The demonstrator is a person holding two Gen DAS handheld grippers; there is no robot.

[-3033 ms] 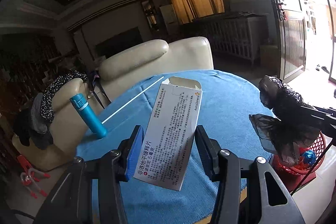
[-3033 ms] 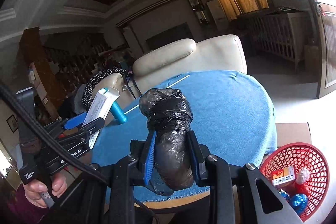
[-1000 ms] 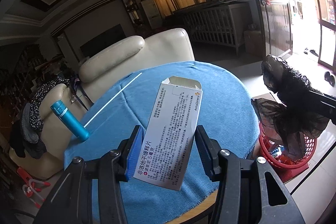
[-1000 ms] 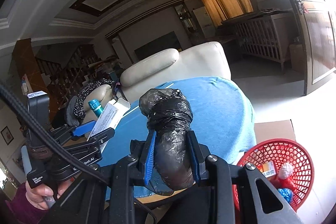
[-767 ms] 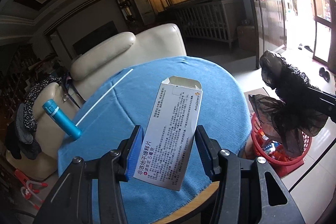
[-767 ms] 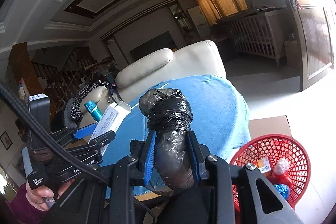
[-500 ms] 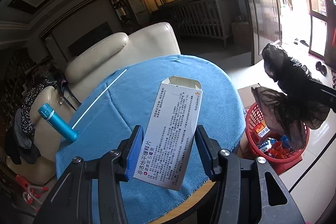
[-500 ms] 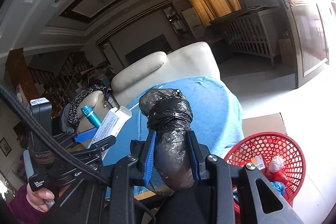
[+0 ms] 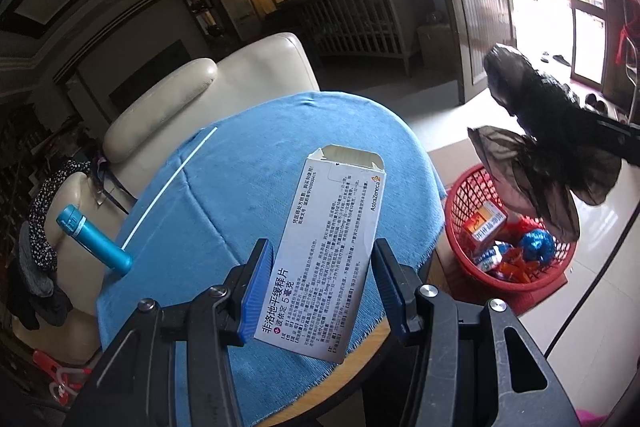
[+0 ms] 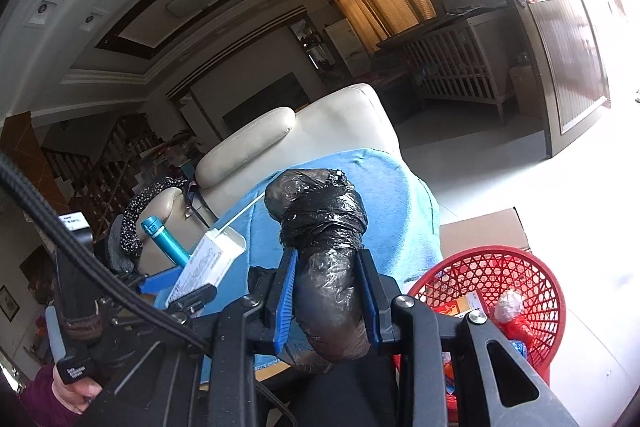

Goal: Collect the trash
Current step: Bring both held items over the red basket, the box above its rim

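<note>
White card, printed in black: we note the box (image 9: 332,259) as a flat medicine carton, long face toward the left camera, covered in dense small text with a larger line of characters running along its lower left edge. Its top flap is open and we see the pale inside of the mouth. The left gripper (image 9: 324,287) pinches the box across its lower half, one blue pad on each long edge; the carton tilts slightly to the right and stands clear above the table (image 9: 248,187).

The bag (image 10: 324,259) is black, glossy, crinkled plastic, wound into a tight lump with a knotted band around its waist and a rounded head above. The right gripper (image 10: 326,301) is pressed onto its lower part, blue pads against both sides. In the left view the same bag shows a loose, thin, half-transparent skirt hanging above the basket (image 9: 460,211).

The basket is red plastic mesh, standing on the floor just beside the table edge. Inside we see an orange-and-white carton, blue foil and red wrappers.

The table carries a blue cloth. On it lie a thin white stick (image 9: 172,183) and, at the far left edge, a teal bottle (image 9: 94,243) standing up. A cream sofa (image 9: 224,83) sits behind the table.

A hand (image 10: 74,393) in a dark red sleeve holds the left gripper's handle.
</note>
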